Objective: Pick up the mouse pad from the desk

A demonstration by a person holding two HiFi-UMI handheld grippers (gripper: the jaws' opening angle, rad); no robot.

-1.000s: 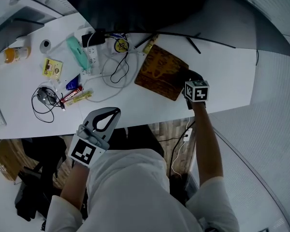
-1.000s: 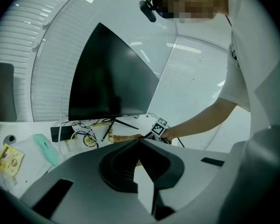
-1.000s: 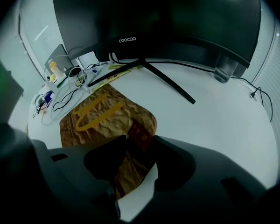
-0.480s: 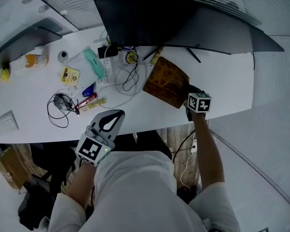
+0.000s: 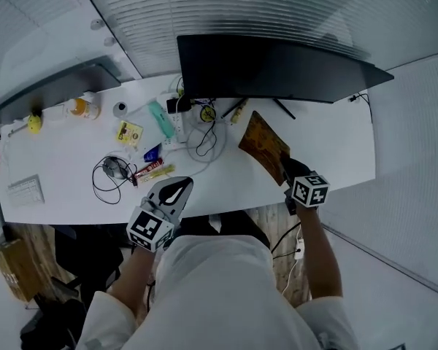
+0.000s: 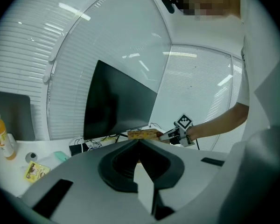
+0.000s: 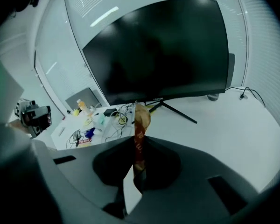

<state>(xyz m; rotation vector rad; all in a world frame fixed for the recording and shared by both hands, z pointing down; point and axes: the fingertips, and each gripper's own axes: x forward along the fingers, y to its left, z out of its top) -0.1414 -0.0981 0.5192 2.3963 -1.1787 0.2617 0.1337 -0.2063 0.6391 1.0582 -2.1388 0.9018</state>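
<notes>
The mouse pad [image 5: 264, 146] is a thin brown patterned sheet. It hangs tilted above the right part of the white desk [image 5: 336, 141], clamped by its near edge in my right gripper [image 5: 286, 168]. In the right gripper view the pad [image 7: 140, 125] stands edge-on between the shut jaws of my right gripper [image 7: 139, 146], in front of the monitor. My left gripper [image 5: 184, 184] is shut with nothing in it and hovers over the desk's front edge. In the left gripper view, past the tips of the left gripper [image 6: 139, 141], I see the raised pad [image 6: 142, 134] and the right hand.
A wide black monitor [image 5: 270, 68] stands at the back of the desk. Left of the pad lie a power strip with white cables [image 5: 197, 133], a teal case [image 5: 159, 117], snack packets [image 5: 129, 132], a black coiled cable [image 5: 111, 172] and an orange bottle [image 5: 79, 108].
The right gripper has closed on the pad's near edge and lifted it off the desk, from flat to steeply tilted. The left gripper rose a little.
</notes>
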